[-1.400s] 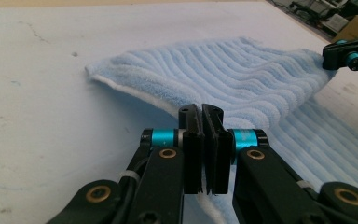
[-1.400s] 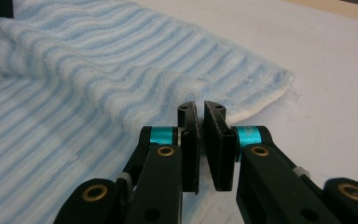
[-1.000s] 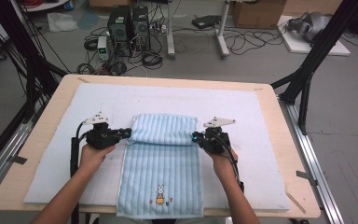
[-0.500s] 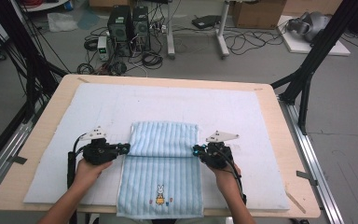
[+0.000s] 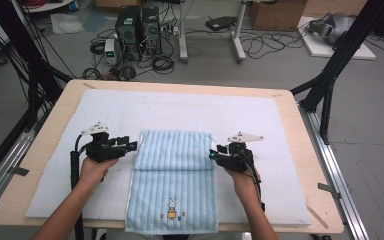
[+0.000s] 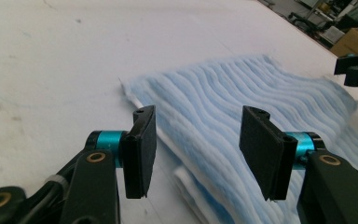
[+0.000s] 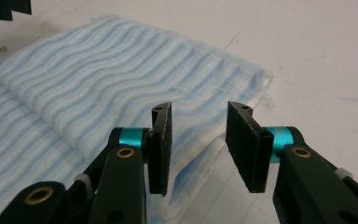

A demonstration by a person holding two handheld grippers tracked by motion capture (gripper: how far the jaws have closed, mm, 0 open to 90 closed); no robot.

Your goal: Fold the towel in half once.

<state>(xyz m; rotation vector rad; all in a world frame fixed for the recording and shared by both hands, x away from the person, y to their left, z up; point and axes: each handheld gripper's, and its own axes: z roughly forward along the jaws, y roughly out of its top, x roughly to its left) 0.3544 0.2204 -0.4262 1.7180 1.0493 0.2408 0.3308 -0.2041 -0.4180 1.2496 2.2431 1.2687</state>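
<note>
The towel's near hem hangs over the table's near edge, cut off by the frame's bottom. It is pale blue, striped, with a small rabbit print, its far part folded back over itself, lying on the white mat. The left gripper and right gripper flank the fold, jaws spread, pinching nothing.

My wooden surface wears a white mat. Beyond it, grey floor, tangled cables, two computer towers, cardboard boxes, black frame struts.
</note>
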